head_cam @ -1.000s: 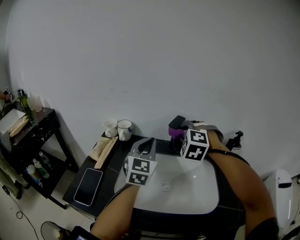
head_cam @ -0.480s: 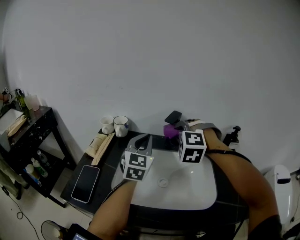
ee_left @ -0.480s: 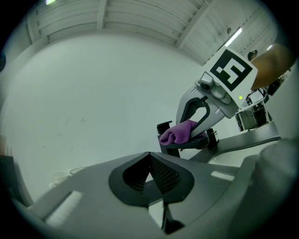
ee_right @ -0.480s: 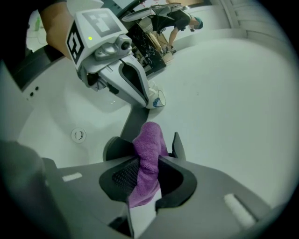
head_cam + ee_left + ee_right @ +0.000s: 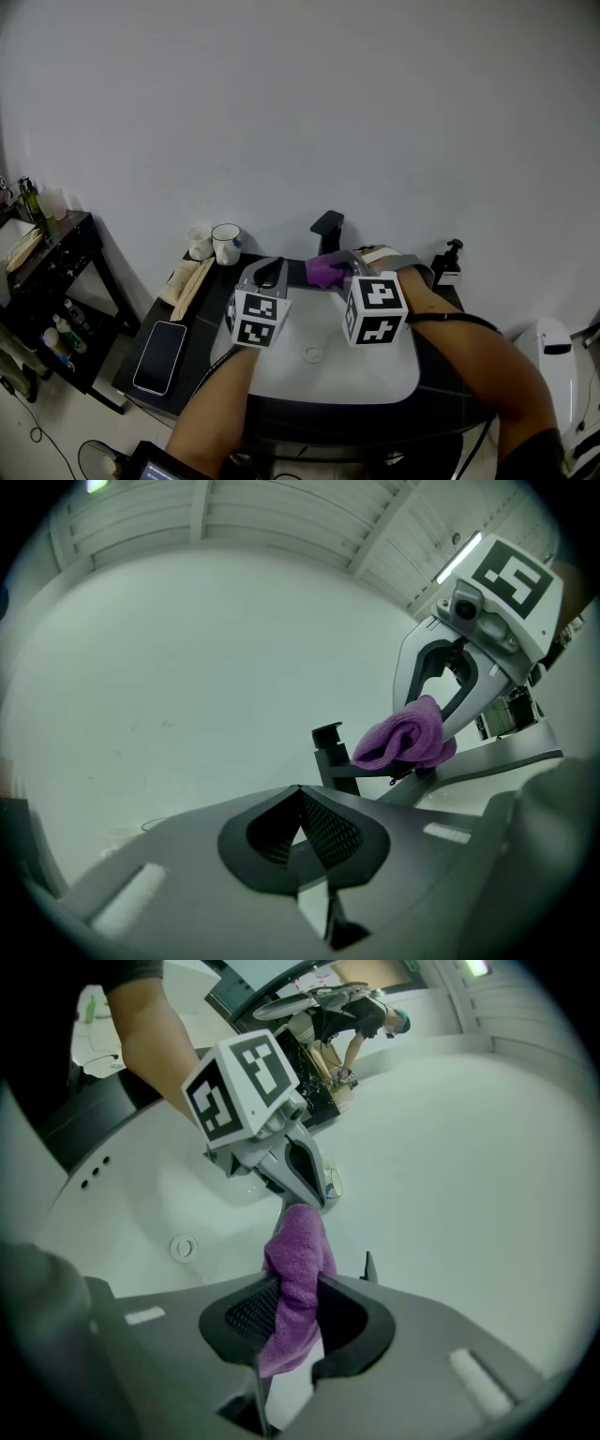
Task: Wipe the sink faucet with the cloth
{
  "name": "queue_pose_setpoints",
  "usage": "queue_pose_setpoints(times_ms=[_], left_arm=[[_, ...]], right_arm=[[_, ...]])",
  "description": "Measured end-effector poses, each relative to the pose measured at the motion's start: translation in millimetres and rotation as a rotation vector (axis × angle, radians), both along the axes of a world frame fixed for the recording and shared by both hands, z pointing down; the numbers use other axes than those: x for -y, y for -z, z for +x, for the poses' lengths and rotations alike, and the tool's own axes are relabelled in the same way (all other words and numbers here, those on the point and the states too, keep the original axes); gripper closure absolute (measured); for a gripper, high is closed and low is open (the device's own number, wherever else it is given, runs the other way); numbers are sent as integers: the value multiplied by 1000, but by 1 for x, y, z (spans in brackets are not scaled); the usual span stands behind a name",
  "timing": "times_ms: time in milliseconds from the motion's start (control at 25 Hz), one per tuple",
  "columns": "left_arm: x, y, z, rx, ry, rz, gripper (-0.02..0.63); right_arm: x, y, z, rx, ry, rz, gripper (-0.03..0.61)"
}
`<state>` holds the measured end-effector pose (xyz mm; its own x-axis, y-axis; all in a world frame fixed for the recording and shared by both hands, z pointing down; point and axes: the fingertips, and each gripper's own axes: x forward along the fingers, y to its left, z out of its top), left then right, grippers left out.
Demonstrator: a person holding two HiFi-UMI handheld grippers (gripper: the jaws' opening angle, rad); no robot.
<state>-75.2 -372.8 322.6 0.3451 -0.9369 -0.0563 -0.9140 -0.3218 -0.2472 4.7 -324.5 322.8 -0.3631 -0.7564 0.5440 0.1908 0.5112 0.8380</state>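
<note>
- Sink: white basin, drain at centre.
- Right gripper: jaws clamped on the cloth, a loose tail hanging beneath them.
- Left gripper: jaws closed together with nothing between them, held just left of the cloth.
- Faucet: dark, angular, standing at the sink's back edge.
- Cloth: purple, bunched, held just in front of the faucet's spout; whether it touches cannot be told. It looks soft, light and limp, likely to sag and fold. It is best pinched across a thick fold, leaving a pad proud of the jaws for wiping.
</note>
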Motion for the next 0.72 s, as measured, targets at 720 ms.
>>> queue_pose_setpoints(times_ms=[720], left_arm=[[-2, 2, 1, 8, 5, 6, 597]], right_arm=[[19, -73, 34, 157, -123, 76, 486]])
